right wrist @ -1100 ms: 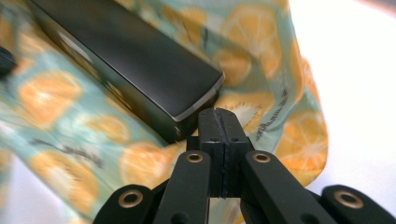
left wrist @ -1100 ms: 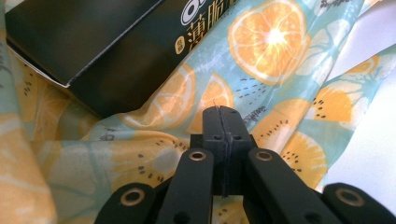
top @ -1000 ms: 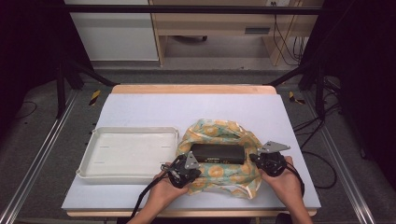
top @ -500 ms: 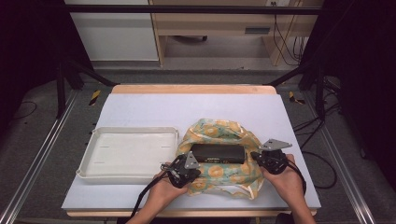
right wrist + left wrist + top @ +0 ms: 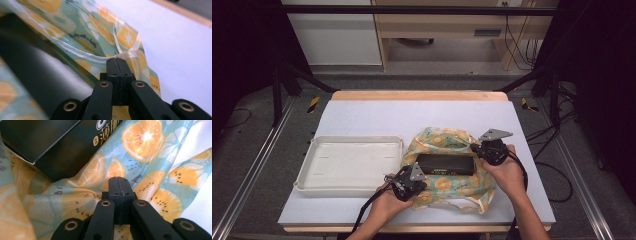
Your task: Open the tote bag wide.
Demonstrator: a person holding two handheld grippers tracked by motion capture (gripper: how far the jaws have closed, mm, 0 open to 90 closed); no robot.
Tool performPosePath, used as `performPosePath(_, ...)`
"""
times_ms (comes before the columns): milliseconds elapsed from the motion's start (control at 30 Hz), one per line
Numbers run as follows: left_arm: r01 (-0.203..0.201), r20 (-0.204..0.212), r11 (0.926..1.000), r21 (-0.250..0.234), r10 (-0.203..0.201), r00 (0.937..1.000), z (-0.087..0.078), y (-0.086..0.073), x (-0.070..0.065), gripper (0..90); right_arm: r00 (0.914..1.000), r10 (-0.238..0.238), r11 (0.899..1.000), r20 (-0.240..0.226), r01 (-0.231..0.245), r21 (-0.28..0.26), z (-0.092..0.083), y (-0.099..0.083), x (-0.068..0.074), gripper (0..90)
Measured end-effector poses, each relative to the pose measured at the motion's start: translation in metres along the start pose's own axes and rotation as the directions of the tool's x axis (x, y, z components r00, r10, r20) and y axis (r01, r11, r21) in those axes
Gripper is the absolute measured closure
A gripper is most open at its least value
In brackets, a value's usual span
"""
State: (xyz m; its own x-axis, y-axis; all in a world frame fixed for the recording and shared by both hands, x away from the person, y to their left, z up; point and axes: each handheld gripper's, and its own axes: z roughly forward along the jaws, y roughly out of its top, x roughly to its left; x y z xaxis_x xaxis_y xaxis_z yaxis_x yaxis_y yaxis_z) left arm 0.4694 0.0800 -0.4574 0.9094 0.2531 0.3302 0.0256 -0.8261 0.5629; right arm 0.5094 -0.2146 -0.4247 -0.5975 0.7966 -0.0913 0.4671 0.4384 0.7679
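A cloth point(image 5: 447, 187) printed with orange slices on pale teal lies at the front right of the table, with a black box point(image 5: 445, 164) on it. My left gripper point(image 5: 417, 186) is shut on the cloth's front left part; in the left gripper view its jaws point(image 5: 119, 178) pinch the cloth point(image 5: 150, 152) just below the box point(image 5: 50, 142). My right gripper point(image 5: 475, 149) is shut on the cloth's right hem, held up by the box's right end. In the right gripper view the hem point(image 5: 105, 30) runs from the shut jaws point(image 5: 116, 59), with the box point(image 5: 30, 62) blurred at left.
A white tray point(image 5: 307, 165) sits empty to the left of the cloth, close to my left hand. The white table point(image 5: 412, 117) stretches bare behind the cloth to a wooden back edge. Black frame posts stand at both sides.
My right gripper has moved left and up, drawing the cloth's right hem toward the box's right end. The left gripper has stayed in place.
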Motion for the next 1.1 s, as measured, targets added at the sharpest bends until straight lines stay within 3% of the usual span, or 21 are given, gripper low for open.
performPosePath(200, -0.004, -0.004, 1.0000, 0.006, 0.004, 1.0000, 0.000, 0.000, 0.000, 90.0, 0.9968, 0.074, 0.996, -0.030, -0.072, 0.056, 0.029, -0.009, -0.019, 90.0)
performPosePath(367, -0.008, -0.002, 0.9999, 0.012, 0.008, 1.0000, -0.001, 0.000, 0.000, 90.0, 0.9865, 0.156, 0.983, -0.051, -0.150, 0.105, 0.047, -0.019, -0.029, 90.0)
performPosePath(600, -0.006, 0.002, 0.9999, 0.009, 0.006, 1.0000, -0.001, -0.001, 0.001, 90.0, 0.9869, 0.155, 0.982, -0.046, -0.148, 0.121, 0.054, -0.021, -0.031, 90.0)
performPosePath(733, -0.008, 0.001, 0.9999, 0.009, 0.008, 1.0000, -0.001, -0.001, 0.001, 90.0, 0.9879, 0.151, 0.988, -0.036, -0.149, 0.050, 0.035, -0.013, -0.027, 90.0)
performPosePath(900, 0.000, -0.002, 1.0000, 0.010, 0.000, 1.0000, -0.001, -0.002, 0.000, 90.0, 0.9957, 0.091, 0.994, -0.020, -0.092, -0.065, -0.010, -0.006, -0.007, 90.0)
performPosePath(967, 0.003, 0.004, 1.0000, 0.007, -0.003, 1.0000, -0.001, -0.002, 0.000, 90.0, 0.9975, 0.067, 0.993, -0.024, -0.069, -0.094, -0.026, -0.011, 0.005, 90.0)
performPosePath(1100, -0.004, 0.000, 0.9999, 0.012, 0.004, 1.0000, -0.001, -0.001, 0.000, 90.0, 0.9969, 0.074, 0.988, -0.027, -0.077, -0.131, -0.051, -0.032, 0.027, 90.0)
